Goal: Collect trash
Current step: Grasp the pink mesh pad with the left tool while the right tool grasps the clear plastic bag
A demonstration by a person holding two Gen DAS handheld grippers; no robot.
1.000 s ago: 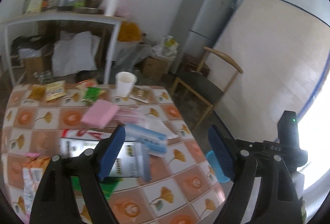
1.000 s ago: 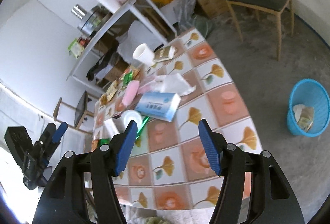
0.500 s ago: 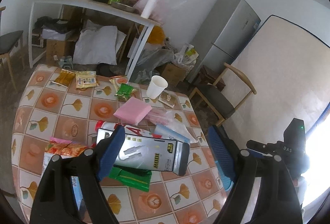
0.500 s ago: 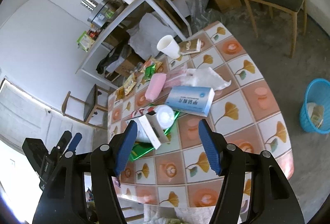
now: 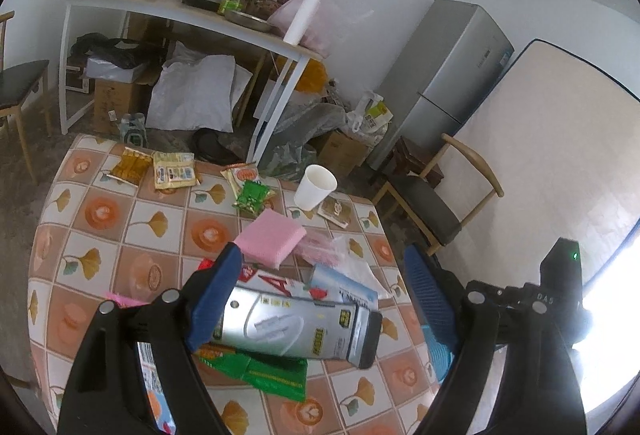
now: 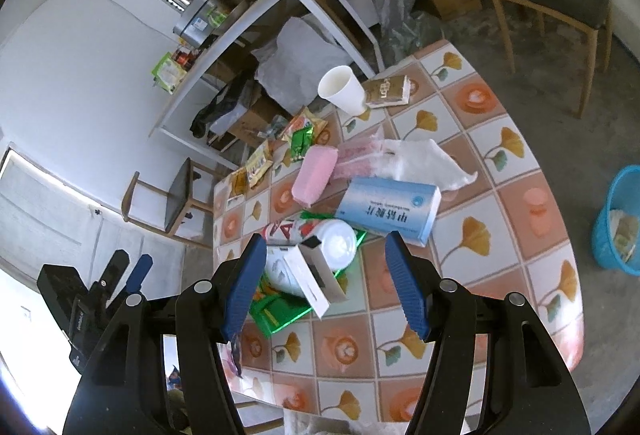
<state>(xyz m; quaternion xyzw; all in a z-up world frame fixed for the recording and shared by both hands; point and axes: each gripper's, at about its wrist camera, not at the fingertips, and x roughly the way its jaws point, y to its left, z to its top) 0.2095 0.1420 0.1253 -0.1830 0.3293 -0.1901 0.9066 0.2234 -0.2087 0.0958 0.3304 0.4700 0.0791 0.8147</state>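
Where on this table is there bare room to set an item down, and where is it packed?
Bare tiles run along the table's edge toward the blue bin, right of the blue-white box, and along the near edge. Packed: the middle, from white cup past pink sponge to the silver box.

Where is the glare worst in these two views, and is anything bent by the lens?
Left wrist view: window light blows out the lower right edge, behind the right gripper; the shelf table bows into an arc. Right wrist view: bright washout at the lower left by the left gripper; the tiled table curves strongly, yet stays sharp.
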